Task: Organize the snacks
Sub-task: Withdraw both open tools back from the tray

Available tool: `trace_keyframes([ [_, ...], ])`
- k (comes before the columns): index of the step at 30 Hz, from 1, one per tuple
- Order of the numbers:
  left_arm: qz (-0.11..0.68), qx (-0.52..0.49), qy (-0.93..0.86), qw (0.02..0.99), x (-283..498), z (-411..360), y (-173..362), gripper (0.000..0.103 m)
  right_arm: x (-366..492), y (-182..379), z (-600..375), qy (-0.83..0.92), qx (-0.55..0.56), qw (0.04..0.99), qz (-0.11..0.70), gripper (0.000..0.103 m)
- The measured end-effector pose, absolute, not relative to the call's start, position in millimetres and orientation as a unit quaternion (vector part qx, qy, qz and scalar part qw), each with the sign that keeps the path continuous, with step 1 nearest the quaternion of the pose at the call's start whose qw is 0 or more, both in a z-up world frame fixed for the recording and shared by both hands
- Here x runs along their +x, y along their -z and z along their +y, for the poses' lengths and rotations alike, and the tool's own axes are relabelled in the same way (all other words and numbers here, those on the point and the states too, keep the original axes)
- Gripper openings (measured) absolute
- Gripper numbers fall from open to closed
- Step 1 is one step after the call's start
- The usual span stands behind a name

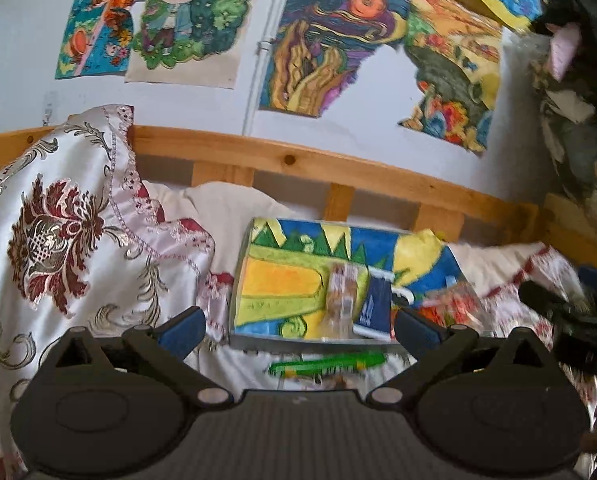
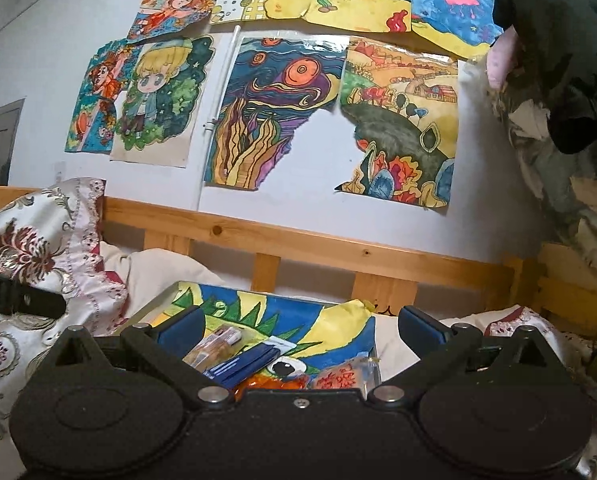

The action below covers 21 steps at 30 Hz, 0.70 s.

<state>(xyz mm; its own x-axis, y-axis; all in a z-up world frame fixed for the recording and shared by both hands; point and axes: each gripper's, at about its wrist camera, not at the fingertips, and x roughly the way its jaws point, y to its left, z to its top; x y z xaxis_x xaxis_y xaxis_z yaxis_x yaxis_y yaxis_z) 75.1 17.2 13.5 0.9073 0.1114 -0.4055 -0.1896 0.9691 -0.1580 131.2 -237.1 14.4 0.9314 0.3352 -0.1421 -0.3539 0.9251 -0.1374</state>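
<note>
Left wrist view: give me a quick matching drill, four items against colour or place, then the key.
Items:
1. green packet
2. dark blue packet
3. left gripper
4. floral pillow

Descriptions:
A. propped against the wooden rail
B. on the painted board
C. on the white sheet, in front of the board
D. open, empty

Pairs: 1-C, 2-B, 3-D, 4-A

Bed's pretty cramped tbh. The tray (image 1: 258, 336) is sitting mid-bed with snacks (image 1: 340, 296) crowding its right half, while its left half is lying bare. A big pillow (image 1: 58, 220) is leaning in on the left, the wooden rail (image 1: 298, 164) is walling off the back, and a clothes pile (image 2: 558, 100) is looming on the right. A green packet (image 1: 326, 362) is lying just in front of the tray.
</note>
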Motion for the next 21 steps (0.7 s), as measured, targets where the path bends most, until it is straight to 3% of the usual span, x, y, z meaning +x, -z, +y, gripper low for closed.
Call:
trace_keyframes([
  [21, 0.299, -0.059, -0.021, 0.952, 42, 13, 25, 0.103, 61, 10, -235, -0.168, -0.044, 0.968, 0.179, 0.102],
])
